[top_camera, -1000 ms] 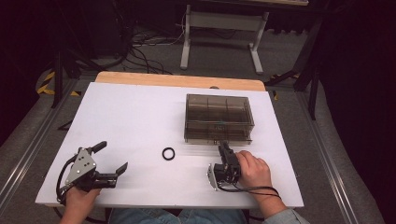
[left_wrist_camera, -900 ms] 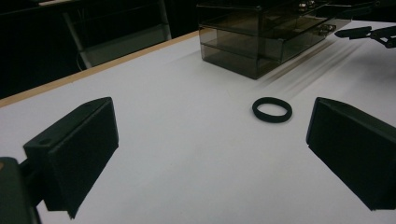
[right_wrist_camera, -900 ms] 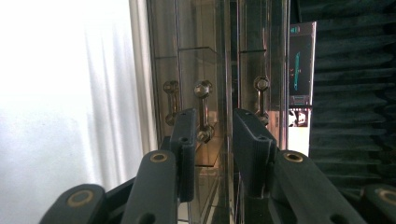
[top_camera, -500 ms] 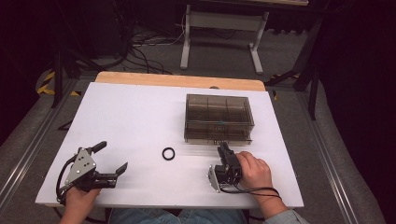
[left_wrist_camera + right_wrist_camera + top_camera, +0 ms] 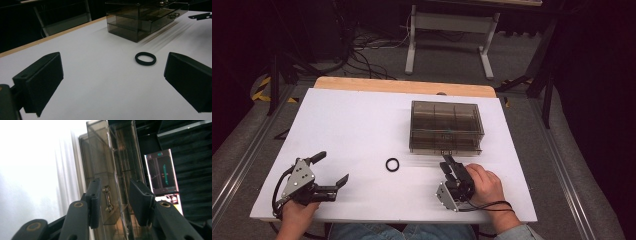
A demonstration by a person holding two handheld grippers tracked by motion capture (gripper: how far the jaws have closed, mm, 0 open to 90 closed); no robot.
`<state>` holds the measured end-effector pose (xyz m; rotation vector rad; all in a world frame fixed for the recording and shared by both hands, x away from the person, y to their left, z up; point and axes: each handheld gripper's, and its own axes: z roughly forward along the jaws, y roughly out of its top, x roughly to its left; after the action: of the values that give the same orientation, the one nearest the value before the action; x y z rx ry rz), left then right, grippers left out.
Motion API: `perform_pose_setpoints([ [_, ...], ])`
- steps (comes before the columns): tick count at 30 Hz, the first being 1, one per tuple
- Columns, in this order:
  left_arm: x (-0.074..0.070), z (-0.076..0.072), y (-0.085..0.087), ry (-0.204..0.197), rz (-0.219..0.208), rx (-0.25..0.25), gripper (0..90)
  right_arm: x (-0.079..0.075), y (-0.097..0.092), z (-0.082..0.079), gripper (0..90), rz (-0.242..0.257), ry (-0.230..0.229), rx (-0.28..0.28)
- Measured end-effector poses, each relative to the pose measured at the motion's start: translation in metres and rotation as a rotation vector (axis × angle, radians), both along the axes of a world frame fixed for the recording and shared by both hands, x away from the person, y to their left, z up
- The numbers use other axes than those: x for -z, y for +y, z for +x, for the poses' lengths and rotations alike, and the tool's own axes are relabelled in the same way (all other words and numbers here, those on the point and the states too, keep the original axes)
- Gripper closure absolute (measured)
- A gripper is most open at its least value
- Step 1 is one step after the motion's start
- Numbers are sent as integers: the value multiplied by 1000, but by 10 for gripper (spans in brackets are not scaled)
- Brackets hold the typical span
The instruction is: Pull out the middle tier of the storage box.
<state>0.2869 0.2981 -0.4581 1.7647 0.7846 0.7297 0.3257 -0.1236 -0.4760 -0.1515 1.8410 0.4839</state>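
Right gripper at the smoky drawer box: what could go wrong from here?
The right gripper has just been opening; its pads straddle the small metal handle without pressing, so a pull might slip. The smoky transparent plastic drawer box stands unbraced and could slide. The black rubber ring lies nearby.

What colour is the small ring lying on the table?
Black; the small rubbery ring on the white table shows best in the left gripper view.

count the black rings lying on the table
1. The black ring lies flat on the white table, apart from the smoky drawer box. Others may sit hidden inside that box.
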Motion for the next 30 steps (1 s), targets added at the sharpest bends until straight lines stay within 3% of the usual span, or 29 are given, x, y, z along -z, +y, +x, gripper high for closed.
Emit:
perform_pose_setpoints([
  [9,0,0,0,-1,1,1,30,-9,-4,-1,581,87,105,-50],
  [11,0,0,0,2,-3,1,30,-13,-6,-1,570,145,141,-51],
  [13,0,0,0,-1,1,1,30,-15,-7,-1,567,154,152,-57],
  [27,0,0,0,-1,1,2,30,-37,-24,4,495,428,353,-117],
  [30,0,0,0,-1,1,2,30,-40,-27,6,465,469,387,-129],
])
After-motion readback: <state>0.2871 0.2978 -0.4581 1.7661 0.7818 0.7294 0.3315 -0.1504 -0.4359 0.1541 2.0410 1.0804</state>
